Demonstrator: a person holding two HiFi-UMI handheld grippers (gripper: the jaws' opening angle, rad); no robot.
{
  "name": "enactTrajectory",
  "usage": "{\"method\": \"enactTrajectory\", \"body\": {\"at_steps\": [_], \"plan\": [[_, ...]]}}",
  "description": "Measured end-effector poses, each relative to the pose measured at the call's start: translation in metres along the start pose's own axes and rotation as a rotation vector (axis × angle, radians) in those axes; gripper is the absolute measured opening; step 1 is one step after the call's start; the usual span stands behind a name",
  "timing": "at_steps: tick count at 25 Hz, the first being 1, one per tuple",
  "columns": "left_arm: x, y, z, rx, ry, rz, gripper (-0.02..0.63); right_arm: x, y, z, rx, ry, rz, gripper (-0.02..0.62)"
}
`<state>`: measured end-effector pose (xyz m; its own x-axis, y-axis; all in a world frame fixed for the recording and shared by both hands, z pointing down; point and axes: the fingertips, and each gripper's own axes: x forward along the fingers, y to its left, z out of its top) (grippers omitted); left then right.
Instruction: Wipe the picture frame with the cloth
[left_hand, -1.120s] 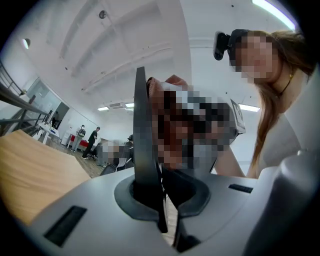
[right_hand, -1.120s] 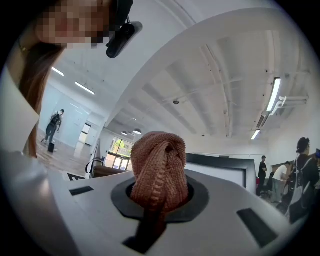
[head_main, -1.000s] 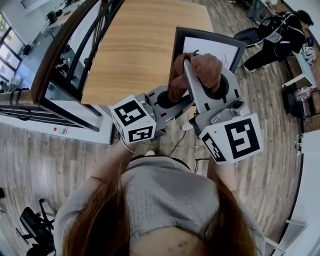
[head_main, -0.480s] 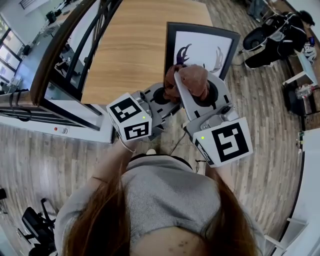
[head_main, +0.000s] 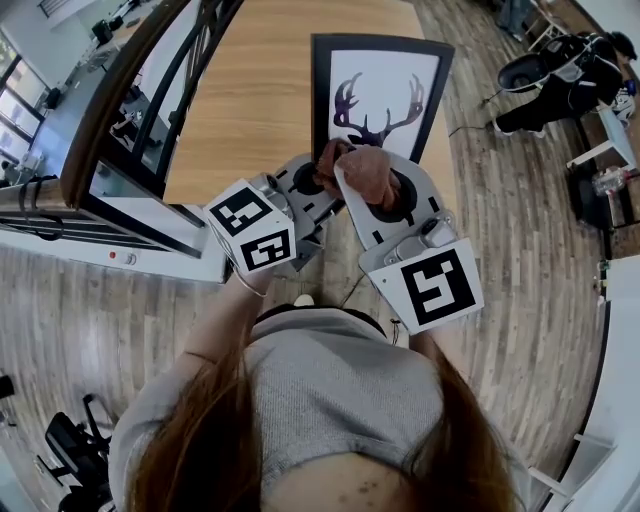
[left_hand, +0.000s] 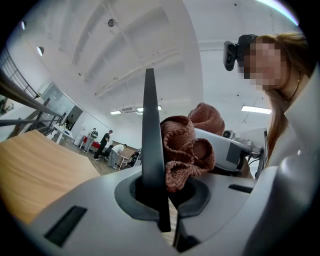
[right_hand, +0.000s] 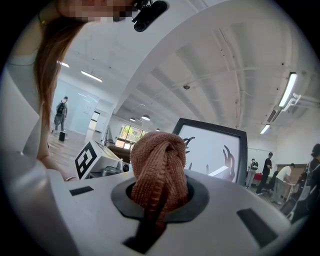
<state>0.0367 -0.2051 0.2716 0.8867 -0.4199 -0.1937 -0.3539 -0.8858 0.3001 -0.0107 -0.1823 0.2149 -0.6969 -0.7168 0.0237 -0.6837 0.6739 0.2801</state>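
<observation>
A black picture frame with an antlered deer print stands on its lower edge over the wooden table. My left gripper is shut on that lower edge. In the left gripper view the frame rises edge-on from the gripper. A brown knitted cloth is bunched in my right gripper, which is shut on it. The cloth sits against the frame's bottom part, right beside the left gripper. In the right gripper view the cloth fills the gripper, with the frame just behind.
A dark stair railing runs along the table's left side. Wood plank floor lies to the right, with a black chair and bags at the far right. People stand far off in the room.
The frame has shifted left in the head view and now shows its whole deer print. The right gripper and cloth have slid down from the picture's middle to its lower edge.
</observation>
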Motion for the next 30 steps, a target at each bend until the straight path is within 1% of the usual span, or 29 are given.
{"method": "enactTrajectory", "body": {"at_steps": [4, 9, 11, 14, 16, 18, 20, 22, 24, 26, 28, 30], "plan": [[-0.007, 0.007, 0.001, -0.002, -0.005, 0.021, 0.029, 0.000, 0.007, -0.003, 0.021, 0.006, 0.020, 0.046], [-0.010, 0.011, 0.003, -0.013, -0.015, 0.042, 0.029, -0.006, 0.010, -0.002, 0.017, 0.016, 0.043, 0.046], [-0.012, 0.018, 0.003, -0.040, -0.027, 0.048, 0.029, -0.007, 0.012, -0.006, 0.024, 0.029, 0.045, 0.046], [-0.018, 0.025, 0.010, -0.126, -0.092, 0.030, 0.029, -0.008, 0.014, -0.016, 0.044, 0.059, 0.058, 0.046], [-0.019, 0.024, 0.017, -0.158, -0.126, 0.015, 0.029, -0.012, 0.013, -0.026, 0.055, 0.089, 0.066, 0.046], [-0.019, 0.023, 0.020, -0.146, -0.131, 0.018, 0.029, -0.017, 0.011, -0.034, 0.054, 0.129, 0.072, 0.046], [-0.018, 0.022, 0.021, -0.129, -0.125, 0.025, 0.029, -0.018, 0.010, -0.035, 0.051, 0.132, 0.070, 0.046], [-0.019, 0.025, 0.020, -0.133, -0.125, 0.024, 0.029, -0.016, 0.011, -0.040, 0.053, 0.147, 0.073, 0.046], [-0.021, 0.028, 0.020, -0.140, -0.129, 0.024, 0.029, -0.014, 0.014, -0.045, 0.049, 0.164, 0.084, 0.046], [-0.023, 0.030, 0.020, -0.129, -0.125, 0.031, 0.029, -0.012, 0.016, -0.048, 0.035, 0.178, 0.100, 0.046], [-0.024, 0.031, 0.021, -0.103, -0.117, 0.042, 0.029, -0.015, 0.017, -0.060, 0.027, 0.230, 0.117, 0.046], [-0.023, 0.030, 0.023, -0.079, -0.114, 0.045, 0.029, -0.022, 0.015, -0.071, 0.041, 0.294, 0.129, 0.046]]}}
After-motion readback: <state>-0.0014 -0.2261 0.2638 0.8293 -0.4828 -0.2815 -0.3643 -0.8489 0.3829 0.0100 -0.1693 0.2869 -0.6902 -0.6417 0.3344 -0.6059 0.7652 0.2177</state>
